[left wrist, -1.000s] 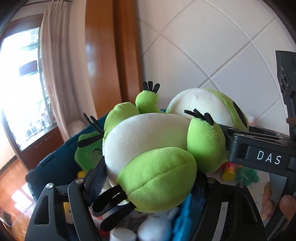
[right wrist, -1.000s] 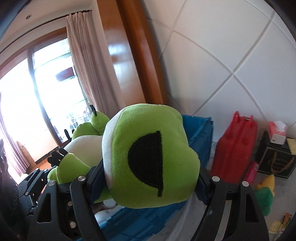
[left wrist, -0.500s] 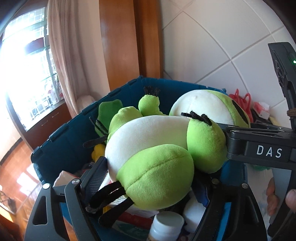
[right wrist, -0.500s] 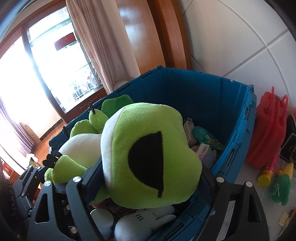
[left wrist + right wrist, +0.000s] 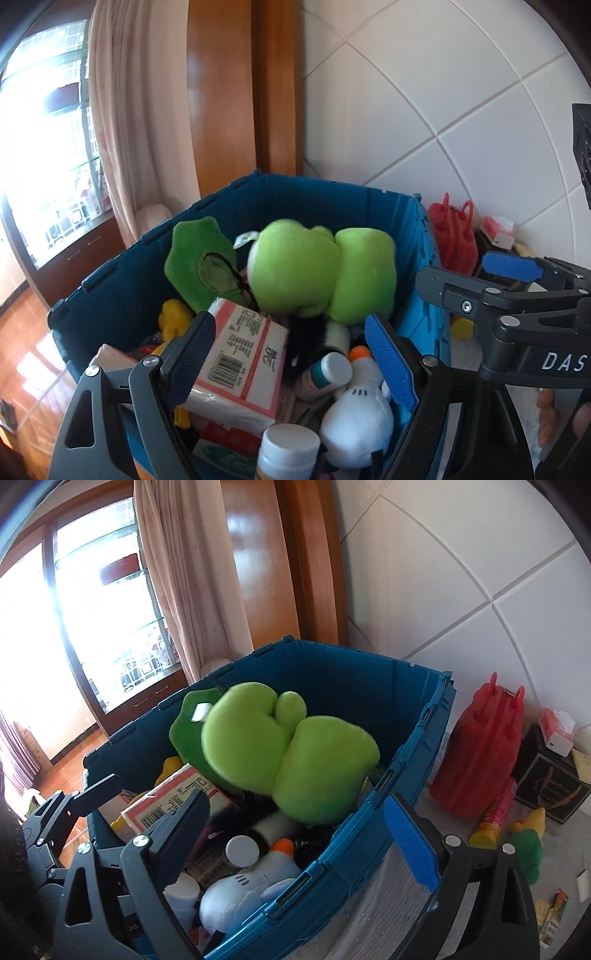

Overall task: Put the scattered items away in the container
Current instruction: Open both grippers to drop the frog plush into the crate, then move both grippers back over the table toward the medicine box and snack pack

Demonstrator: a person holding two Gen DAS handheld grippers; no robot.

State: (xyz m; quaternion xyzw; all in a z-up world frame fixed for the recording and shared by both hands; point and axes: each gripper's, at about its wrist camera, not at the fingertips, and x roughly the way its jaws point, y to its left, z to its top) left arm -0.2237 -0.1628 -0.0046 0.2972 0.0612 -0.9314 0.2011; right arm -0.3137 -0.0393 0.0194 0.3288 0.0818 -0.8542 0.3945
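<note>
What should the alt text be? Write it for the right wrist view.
A green plush frog lies atop a full blue bin, free of the right gripper, whose jaws are opening. A red jug stands right of the bin.

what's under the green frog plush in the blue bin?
The green frog plush lies on top of the pile in the blue bin. Showing beneath its edges: a tissue pack, something black and furry, a darker green plush. Anything directly underneath is covered.

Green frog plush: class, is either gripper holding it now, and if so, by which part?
Neither. The green frog plush is over the blue crate, clear of the open left gripper; the right gripper is opening, empty.
</note>
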